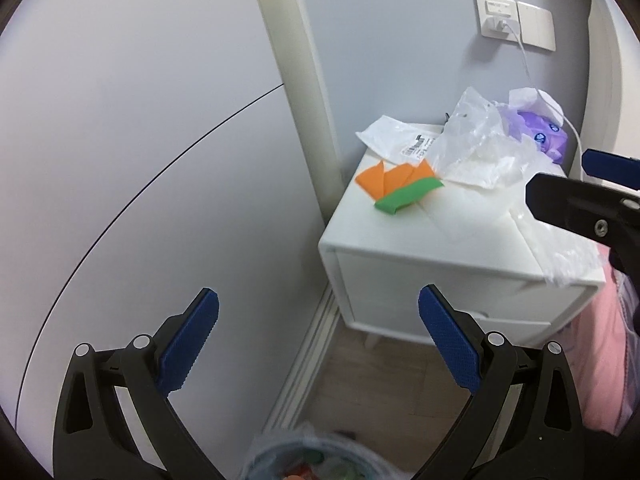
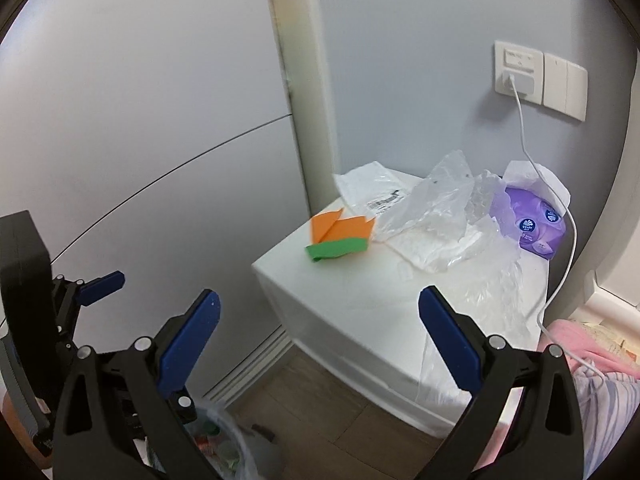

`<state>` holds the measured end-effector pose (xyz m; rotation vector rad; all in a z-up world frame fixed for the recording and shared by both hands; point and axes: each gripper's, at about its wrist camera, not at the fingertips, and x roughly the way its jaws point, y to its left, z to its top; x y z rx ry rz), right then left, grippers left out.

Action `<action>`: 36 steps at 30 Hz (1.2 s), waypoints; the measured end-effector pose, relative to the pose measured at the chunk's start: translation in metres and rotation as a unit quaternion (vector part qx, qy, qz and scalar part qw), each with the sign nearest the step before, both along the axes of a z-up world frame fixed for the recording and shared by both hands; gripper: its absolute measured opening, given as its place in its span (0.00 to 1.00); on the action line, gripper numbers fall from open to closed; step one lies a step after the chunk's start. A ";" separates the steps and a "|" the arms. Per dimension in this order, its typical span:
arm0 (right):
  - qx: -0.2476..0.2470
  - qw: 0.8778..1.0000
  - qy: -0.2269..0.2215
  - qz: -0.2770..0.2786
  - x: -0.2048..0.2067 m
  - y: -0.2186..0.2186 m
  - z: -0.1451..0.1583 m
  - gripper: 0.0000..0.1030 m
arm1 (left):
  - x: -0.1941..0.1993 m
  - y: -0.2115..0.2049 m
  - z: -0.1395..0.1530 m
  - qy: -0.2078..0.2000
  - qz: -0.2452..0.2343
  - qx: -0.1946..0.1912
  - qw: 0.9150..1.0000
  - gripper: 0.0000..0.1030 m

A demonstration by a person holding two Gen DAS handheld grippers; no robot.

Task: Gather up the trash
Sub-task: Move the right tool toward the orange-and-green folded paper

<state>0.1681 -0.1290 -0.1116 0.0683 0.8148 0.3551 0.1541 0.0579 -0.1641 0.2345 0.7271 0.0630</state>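
Left gripper (image 1: 318,340) and right gripper (image 2: 319,344), jaws wide open and empty, held level short of the nightstand (image 2: 360,300), whose top bears orange paper (image 2: 340,227), green paper (image 2: 336,251) and plastic bags (image 2: 432,216).

Both fisheye views look forward and slightly down along their own fingers toward the white nightstand (image 1: 460,240) in the wall corner. The left wrist view sits lower and further left; the right wrist view looks from nearer (both share the nightstand (image 2: 360,300) top and wall socket (image 1: 498,16)).
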 end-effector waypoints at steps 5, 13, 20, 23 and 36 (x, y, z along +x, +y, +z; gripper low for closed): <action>0.011 0.999 0.033 -0.018 0.037 -0.004 -0.025 0.94 | 0.039 -0.004 -0.010 0.001 -0.019 0.008 1.000 0.94; 0.043 0.995 0.083 -0.045 0.086 0.001 -0.063 0.94 | 0.083 -0.003 -0.032 0.010 -0.049 0.020 0.999 0.94; 0.069 0.988 0.113 -0.074 0.119 0.007 -0.088 0.94 | 0.114 0.000 -0.045 0.010 -0.087 0.017 0.996 0.94; 0.073 0.987 0.119 -0.084 0.129 0.009 -0.096 0.94 | 0.126 -0.002 -0.049 0.011 -0.107 0.022 0.994 0.94; 0.092 0.980 0.138 -0.106 0.154 0.017 -0.119 0.94 | 0.148 -0.011 -0.059 0.008 -0.140 0.016 0.990 0.94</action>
